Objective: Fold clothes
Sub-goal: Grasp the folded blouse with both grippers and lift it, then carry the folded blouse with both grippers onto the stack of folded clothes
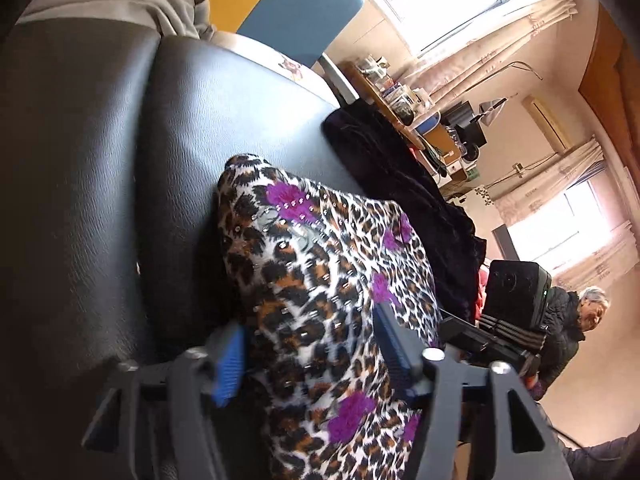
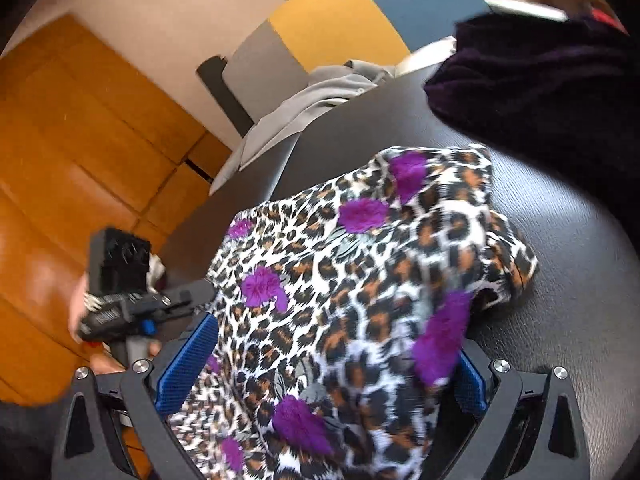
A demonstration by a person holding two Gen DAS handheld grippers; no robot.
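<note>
While both views show the leopard garment (image 1: 320, 280) (purple-flowered), only left shows a person (image 1: 568, 332).

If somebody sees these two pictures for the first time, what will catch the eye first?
The leopard-print garment with purple flowers dominates, lying on the black leather seat between the open fingers of both grippers. Beyond it lies a dark purple garment, and a grey one hangs over the seat's edge.
</note>
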